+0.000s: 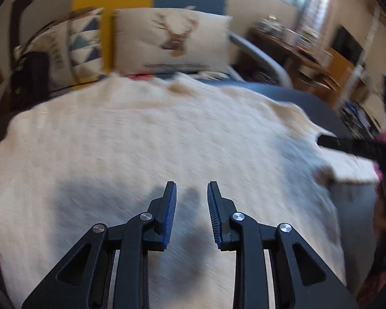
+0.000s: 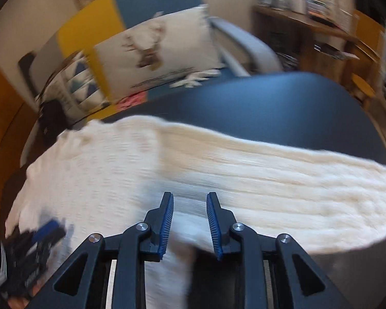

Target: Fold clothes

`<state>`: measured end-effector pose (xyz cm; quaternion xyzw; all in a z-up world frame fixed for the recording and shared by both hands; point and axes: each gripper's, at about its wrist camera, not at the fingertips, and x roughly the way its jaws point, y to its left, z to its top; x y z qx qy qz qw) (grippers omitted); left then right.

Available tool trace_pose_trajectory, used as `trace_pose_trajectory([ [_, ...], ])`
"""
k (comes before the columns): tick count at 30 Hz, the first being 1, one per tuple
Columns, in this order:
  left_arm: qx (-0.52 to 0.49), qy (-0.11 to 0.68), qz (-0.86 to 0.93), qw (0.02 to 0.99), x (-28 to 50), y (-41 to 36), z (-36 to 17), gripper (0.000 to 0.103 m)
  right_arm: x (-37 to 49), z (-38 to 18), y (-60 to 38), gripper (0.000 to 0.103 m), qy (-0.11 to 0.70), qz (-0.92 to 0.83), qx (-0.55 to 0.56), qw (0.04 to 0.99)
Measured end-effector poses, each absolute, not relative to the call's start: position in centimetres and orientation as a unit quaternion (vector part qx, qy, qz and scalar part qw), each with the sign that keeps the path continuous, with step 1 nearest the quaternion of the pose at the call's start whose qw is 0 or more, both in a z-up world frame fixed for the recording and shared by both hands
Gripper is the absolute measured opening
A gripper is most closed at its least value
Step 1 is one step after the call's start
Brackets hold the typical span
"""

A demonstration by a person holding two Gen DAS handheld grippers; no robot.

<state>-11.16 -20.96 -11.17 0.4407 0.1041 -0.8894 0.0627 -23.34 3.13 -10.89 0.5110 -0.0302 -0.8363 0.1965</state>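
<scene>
Sweater: we see a cream knitted sweater (image 1: 167,139) spread flat over a dark blue cushioned seat (image 2: 283,103); its sleeve (image 2: 283,180) runs out toward the seat's right edge, and part of the knit hangs over the near edge.
Left gripper: our left gripper (image 1: 192,190) hovers over the body of the sweater near the near edge; jaws spread, nothing between them.
Right gripper: our right gripper (image 2: 189,200) sits above the base of the sleeve; jaws spread, holding nothing, though knit lies just under the pads (image 2: 167,221).
Blur: both views are smeared, so we cannot judge how high the pads sit over the cloth.
Risk, thick knit: if we close too shallow, we may pinch only loose loops and the sleeve could slip out mid-fold.
Risk, double layer: closing too deep may catch the layer below too, dragging the whole sweater.
Risk, overhang: the part over the near edge could pull the sweater off the seat once we lift.
Risk, clutter: pillows (image 1: 172,38) lie at the far edge; a long fold may bump them.
</scene>
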Motion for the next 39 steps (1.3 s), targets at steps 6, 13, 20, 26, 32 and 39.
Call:
trace_pose_trajectory([
  [6, 0.442, 0.126, -0.876, 0.148, -12.4, -28.7, -12.5, 0.027, -25.4, -11.9, -2.6, 0.026, -0.055, -0.821, 0.505, 0.260],
  [13, 0.421, 0.141, -0.887, 0.125, -12.2, -32.0, -12.5, 0.027, -27.5, -14.1, -0.6, 0.015, -0.094, -0.812, 0.530, 0.228],
  [20, 0.405, 0.148, -0.893, 0.129, -15.0, -35.3, -11.8, 0.027, -28.5, -12.2, -3.2, 0.019, -0.043, -0.843, 0.495, 0.207],
  [26, 0.425, 0.113, -0.885, 0.154, -15.9, -36.8, -13.7, 0.027, -29.8, -14.1, -1.0, 0.016, -0.037, -0.855, 0.488, 0.168],
  [32, 0.420, 0.102, -0.888, 0.155, -15.6, -36.4, -13.6, 0.027, -27.3, -11.8, -0.3, 0.020, -0.014, -0.860, 0.474, 0.190],
  [39, 0.420, 0.097, -0.888, 0.158, -15.5, -36.2, -13.5, 0.027, -29.6, -13.8, 0.4, 0.018, -0.003, -0.857, 0.491, 0.155],
])
